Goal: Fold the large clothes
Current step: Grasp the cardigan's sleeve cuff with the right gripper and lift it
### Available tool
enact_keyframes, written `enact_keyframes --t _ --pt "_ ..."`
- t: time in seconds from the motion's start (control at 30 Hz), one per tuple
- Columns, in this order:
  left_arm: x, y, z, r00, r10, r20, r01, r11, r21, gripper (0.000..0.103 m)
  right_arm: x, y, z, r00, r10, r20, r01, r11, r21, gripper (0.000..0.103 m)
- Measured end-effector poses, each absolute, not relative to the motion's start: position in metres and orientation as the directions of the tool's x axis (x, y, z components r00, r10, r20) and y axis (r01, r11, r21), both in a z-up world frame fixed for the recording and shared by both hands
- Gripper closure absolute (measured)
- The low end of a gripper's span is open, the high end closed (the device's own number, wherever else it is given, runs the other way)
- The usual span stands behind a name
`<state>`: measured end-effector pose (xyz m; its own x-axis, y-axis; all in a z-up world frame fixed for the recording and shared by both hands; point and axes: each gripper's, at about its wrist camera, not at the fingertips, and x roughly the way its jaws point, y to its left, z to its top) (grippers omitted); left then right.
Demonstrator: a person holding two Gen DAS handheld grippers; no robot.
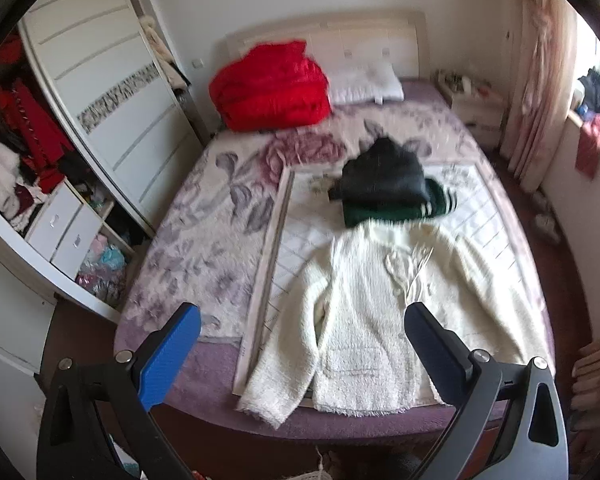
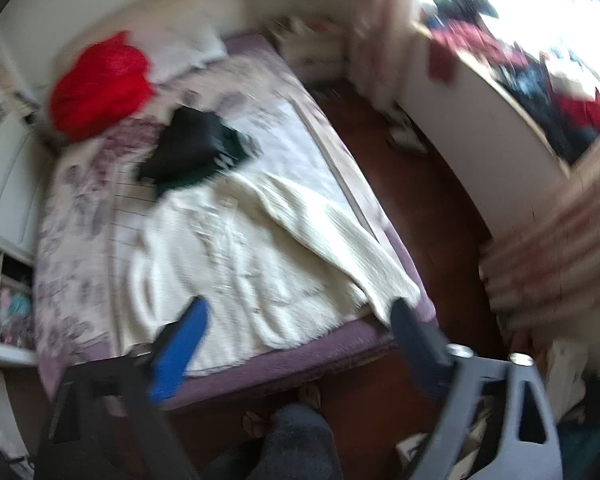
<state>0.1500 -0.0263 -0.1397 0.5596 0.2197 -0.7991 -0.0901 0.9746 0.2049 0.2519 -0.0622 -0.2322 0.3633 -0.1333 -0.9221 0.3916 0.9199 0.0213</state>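
- Cream fleece jacket (image 1: 364, 300) lies spread flat at foot of bed (image 1: 188, 240), hem near mattress edge, one sleeve (image 1: 276, 364) trailing toward the edge; other sleeve (image 2: 340, 256) reaches the far corner.
- L gripper (image 1: 302, 332) spread wide, empty, hovering above the hem; R gripper (image 2: 300, 320) likewise released, nothing held, over the bed edge.
- Risk: fluffy pile is thick, so a pinch may catch top layer only and the fold comes up lopsided.
- Risk: sleeve at the corner could slide off the bed if the body gets tugged.
- Risk: jacket collar touches folded stack (image 1: 388, 184); a dragged fold may knock it.
- R view blurred, aim uncertain.
- Count: 1 cream jacket, 2 dark folded garments stacked (black on green), 1 red quilt (image 1: 272, 84), 1 pillow (image 1: 366, 84), 2 grippers.
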Motion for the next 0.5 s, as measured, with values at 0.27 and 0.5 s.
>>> enact_keyframes --t 0.27,0.5 --pt "0.224 -0.091 -0.290 0.360 0.268 -0.894 -0.105 0.963 0.247 0.000 0.273 -0.226 -0.472 0.170 0.100 -0.980 0.717 0.670 0.193 0.024" --pt "0.267 -0.173 -0.423 0.213 0.252 -0.944 -0.030 0.968 0.251 0.000 0.222 -0.298 -0.670 0.185 0.367 -0.912 0.935 0.219 0.278 0.024"
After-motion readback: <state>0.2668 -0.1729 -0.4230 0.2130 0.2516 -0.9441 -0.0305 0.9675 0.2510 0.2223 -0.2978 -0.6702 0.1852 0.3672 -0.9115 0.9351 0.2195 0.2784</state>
